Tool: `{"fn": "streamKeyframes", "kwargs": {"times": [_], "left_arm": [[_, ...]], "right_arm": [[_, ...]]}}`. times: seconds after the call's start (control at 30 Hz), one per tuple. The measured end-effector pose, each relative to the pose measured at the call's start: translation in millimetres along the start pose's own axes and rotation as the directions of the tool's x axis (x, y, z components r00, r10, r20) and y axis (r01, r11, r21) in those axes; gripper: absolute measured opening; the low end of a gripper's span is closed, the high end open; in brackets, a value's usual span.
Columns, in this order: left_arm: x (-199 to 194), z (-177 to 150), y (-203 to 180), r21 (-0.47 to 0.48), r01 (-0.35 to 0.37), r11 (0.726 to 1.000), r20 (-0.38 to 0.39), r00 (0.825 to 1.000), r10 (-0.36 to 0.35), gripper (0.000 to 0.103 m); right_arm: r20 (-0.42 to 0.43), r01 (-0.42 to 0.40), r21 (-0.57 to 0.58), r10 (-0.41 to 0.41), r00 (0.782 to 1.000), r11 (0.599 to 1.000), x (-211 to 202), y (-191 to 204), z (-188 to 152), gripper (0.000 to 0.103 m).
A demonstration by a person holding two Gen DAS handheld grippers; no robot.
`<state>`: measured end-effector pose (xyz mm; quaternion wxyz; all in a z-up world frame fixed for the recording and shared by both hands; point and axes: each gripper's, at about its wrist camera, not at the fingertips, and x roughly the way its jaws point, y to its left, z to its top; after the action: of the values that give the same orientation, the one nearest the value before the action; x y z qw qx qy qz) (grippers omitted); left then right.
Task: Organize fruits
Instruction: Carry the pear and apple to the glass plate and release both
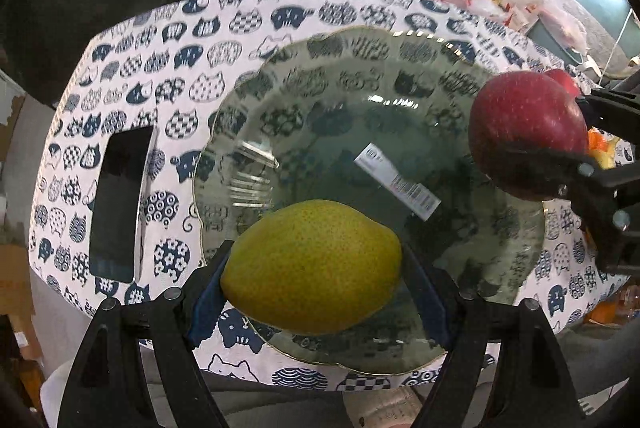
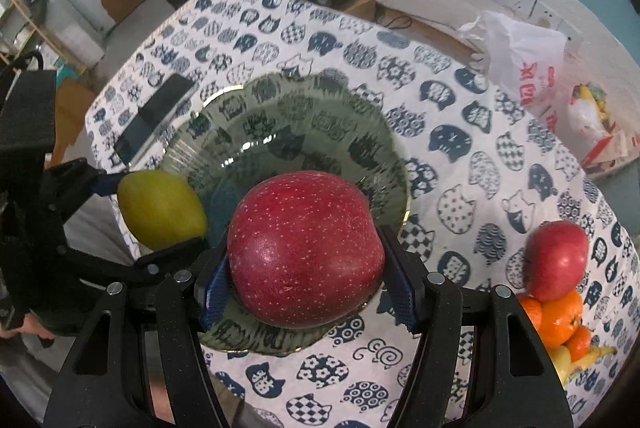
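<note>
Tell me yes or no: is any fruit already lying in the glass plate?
No: the glass plate holds only a barcode sticker, while the yellow-green fruit and the red apple sit clamped in the grippers above it.

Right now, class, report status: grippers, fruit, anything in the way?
Left gripper shut on pear. Right gripper shut on apple. Both above glass plate, plate bare. Phone beside it.

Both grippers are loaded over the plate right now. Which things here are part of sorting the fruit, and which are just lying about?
Part of the job:
- pear in the left gripper
- dark red apple in the right gripper
- glass plate
- second apple and oranges waiting at the side

Lying about:
- phone
- plastic bags
- tablecloth
</note>
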<state>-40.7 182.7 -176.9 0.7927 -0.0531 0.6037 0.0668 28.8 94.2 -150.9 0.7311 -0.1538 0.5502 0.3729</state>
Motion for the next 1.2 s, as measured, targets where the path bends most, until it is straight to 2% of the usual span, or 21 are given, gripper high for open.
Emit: {"fn": "streamKeyframes", "kwargs": {"times": [0.2, 0.37, 0.6, 0.73, 0.83, 0.93, 1.2], "left_arm": [[13.8, -4.9, 3.9, -0.011, 0.016, 1.0, -0.043, 0.999, -0.017, 0.083], [24.6, -9.4, 5.2, -0.016, 0.028, 0.999, -0.082, 0.996, -0.029, 0.083], [25.0, -9.5, 5.4, -0.014, 0.018, 1.0, -0.08, 0.997, -0.019, 0.083], [18.4, -7.3, 1.4, 0.01, -0.023, 1.0, -0.055, 0.998, 0.024, 0.084], [16.7, -8.3, 1.5, 0.009, -0.02, 1.0, -0.055, 0.998, 0.021, 0.084], [18.1, -10.2, 2.0, 0.009, -0.022, 1.0, -0.065, 0.998, 0.023, 0.084], [16.9, -15.6, 1.2, 0.017, -0.024, 1.0, -0.069, 0.997, 0.025, 0.084]], "right_arm": [[-0.055, 0.011, -0.039, -0.014, 0.998, 0.999, 24.8, 3.5, -5.9, 0.066], [-0.064, 0.008, -0.071, -0.012, 0.998, 0.997, 31.3, 6.5, -7.8, 0.066], [-0.091, 0.006, -0.104, -0.015, 0.996, 0.995, 41.0, 13.0, -12.1, 0.065], [-0.075, -0.034, -0.051, 0.03, 0.997, 0.998, 35.6, 5.0, -8.2, 0.067], [-0.072, -0.063, -0.03, 0.061, 0.996, 0.998, 31.6, 2.1, -6.9, 0.067], [-0.072, -0.062, -0.05, 0.059, 0.996, 0.997, 29.5, 8.1, -7.5, 0.071], [-0.068, -0.06, -0.058, 0.056, 0.996, 0.997, 26.2, 10.5, -11.0, 0.073]]}}
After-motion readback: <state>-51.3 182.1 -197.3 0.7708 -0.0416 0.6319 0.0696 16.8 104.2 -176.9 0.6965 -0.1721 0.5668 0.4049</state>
